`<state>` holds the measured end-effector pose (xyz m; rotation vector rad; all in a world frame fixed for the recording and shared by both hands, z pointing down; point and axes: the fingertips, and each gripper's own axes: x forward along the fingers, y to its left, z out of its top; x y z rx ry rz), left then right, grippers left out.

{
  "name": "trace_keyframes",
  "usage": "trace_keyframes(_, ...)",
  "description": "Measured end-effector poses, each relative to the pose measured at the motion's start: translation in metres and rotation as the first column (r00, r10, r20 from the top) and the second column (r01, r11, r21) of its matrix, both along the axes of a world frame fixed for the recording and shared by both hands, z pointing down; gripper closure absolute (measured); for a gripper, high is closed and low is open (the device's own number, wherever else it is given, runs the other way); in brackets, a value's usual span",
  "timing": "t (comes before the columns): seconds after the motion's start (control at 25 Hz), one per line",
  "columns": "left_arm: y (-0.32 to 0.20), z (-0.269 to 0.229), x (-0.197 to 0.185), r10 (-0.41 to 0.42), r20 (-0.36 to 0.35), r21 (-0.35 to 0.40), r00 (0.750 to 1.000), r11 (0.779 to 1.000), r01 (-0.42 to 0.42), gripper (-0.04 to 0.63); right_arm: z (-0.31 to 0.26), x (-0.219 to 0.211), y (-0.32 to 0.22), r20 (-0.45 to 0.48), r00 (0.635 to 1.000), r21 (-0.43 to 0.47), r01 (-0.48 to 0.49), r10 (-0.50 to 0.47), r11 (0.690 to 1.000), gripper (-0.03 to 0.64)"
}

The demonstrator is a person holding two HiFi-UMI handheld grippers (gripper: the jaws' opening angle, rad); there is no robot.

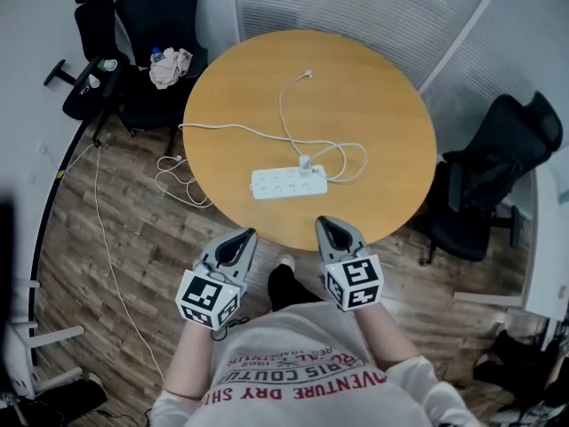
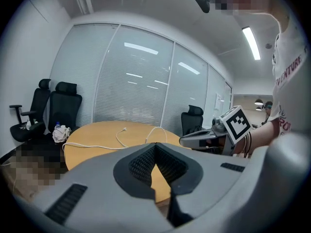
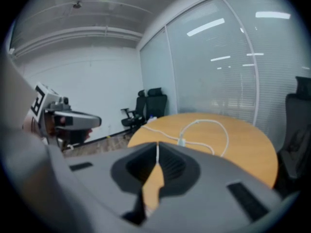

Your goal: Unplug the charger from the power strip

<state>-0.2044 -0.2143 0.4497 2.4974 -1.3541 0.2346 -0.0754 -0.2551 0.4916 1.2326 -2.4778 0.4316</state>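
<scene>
Charger (image 1: 305, 162) sits plugged into the power strip (image 1: 289, 182), at its far edge toward the right end. Strip lies on the table (image 1: 240, 87). Short of the strip, off the table: left gripper (image 1: 242, 237) and right gripper (image 1: 327, 227), the 2 with jaws pressed together, empty. Plan: open both; left pins the strip, right pinches the charger body and pulls straight out.

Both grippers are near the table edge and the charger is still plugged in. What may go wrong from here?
The power strip seems unfixed on the table; pulling the charger with one gripper may drag or lift the strip unless the other holds it down.
The white cable loops close beside the charger, so jaws might catch the cable instead of the charger body.
The left gripper and right gripper are both shut; they must open first.
</scene>
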Motion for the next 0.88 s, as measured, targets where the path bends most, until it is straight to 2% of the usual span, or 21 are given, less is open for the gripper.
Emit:
trace_keyframes(0.12, -0.035, 0.009, 0.002, 0.026, 0.023, -0.001, 0.999, 1.000, -0.026, 0.561, 0.017, 0.000, -0.034, -0.010, 1.000, -0.029, -0.010, 0.010, 1.000, 0.586)
trace_keyframes(0.32, -0.089, 0.024, 0.009, 0.062, 0.044, -0.014, 0.997, 0.998, -0.062, 0.561, 0.057, -0.005, -0.079, -0.050, 0.998, -0.106, 0.021, -0.027, 0.994, 0.586)
trace_keyframes(0.52, -0.127, 0.066, 0.021, 0.120, 0.084, -0.089, 0.989, 0.990, -0.112, 0.561, 0.096, -0.006, -0.107, -0.084, 0.996, -0.221, -0.013, -0.006, 0.975, 0.583)
trace_keyframes(0.56, -0.132, 0.076, 0.023, 0.133, 0.094, -0.108, 0.987, 0.987, -0.122, 0.561, 0.103, -0.008, -0.109, -0.091, 0.996, -0.246, -0.020, -0.003, 0.969, 0.560)
trace_keyframes(0.6, -0.136, 0.087, 0.025, 0.146, 0.104, -0.129, 0.984, 0.983, -0.132, 0.561, 0.110, -0.011, -0.110, -0.099, 0.995, -0.267, -0.024, -0.003, 0.964, 0.500)
trace_keyframes(0.64, -0.140, 0.100, 0.026, 0.162, 0.114, -0.153, 0.980, 0.978, -0.144, 0.561, 0.116, -0.013, -0.112, -0.107, 0.994, -0.280, -0.026, -0.004, 0.960, 0.474)
trace_keyframes(0.88, -0.153, 0.176, 0.031, 0.260, 0.181, -0.323, 0.948, 0.927, -0.193, 0.561, 0.141, -0.020, -0.125, -0.143, 0.990, -0.333, -0.054, 0.007, 0.941, 0.439)
